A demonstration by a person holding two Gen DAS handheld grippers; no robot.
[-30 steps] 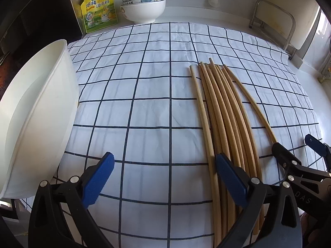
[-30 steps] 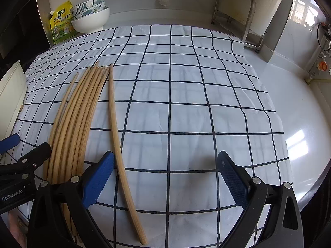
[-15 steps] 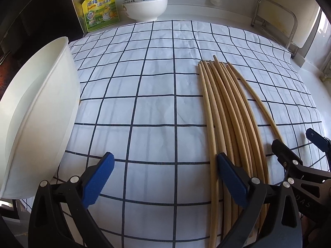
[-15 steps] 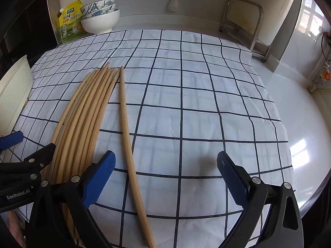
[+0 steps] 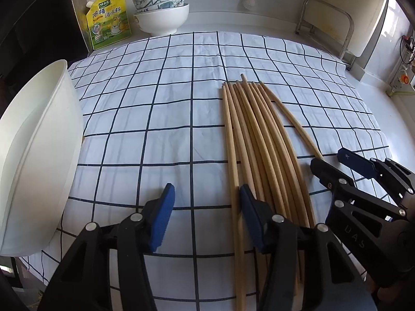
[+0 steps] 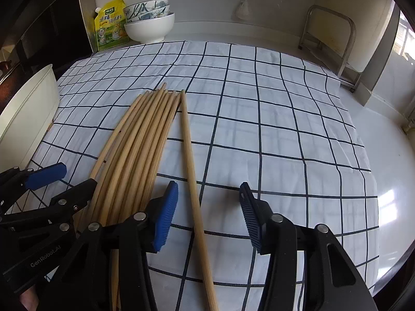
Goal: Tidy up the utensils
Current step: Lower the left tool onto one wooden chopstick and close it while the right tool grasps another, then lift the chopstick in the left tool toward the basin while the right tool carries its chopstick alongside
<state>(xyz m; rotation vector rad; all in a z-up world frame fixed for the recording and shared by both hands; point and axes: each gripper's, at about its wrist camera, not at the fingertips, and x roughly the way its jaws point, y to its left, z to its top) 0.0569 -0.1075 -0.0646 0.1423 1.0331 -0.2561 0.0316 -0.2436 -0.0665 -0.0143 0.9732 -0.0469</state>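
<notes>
Several long wooden chopsticks (image 5: 259,140) lie side by side on the checked cloth (image 5: 166,119); they also show in the right wrist view (image 6: 140,142). One chopstick (image 6: 190,160) lies apart at the bundle's right, running between my right gripper's jaws. My left gripper (image 5: 206,220) is open and empty, low over the cloth at the bundle's left edge. My right gripper (image 6: 208,215) is open, astride the lone chopstick, not closed on it. Each gripper shows in the other's view: the right one (image 5: 334,164) and the left one (image 6: 75,176).
A large white container (image 5: 36,150) stands at the left edge of the cloth. Stacked bowls (image 5: 162,13) and a yellow pouch (image 5: 109,18) stand at the back left. A metal rack (image 5: 326,26) stands at the back right. The white counter (image 6: 384,181) runs along the right.
Both grippers have pulled back and risen a little, and both have narrowed their opening. The chopsticks lie drawn closer together on the cloth.
</notes>
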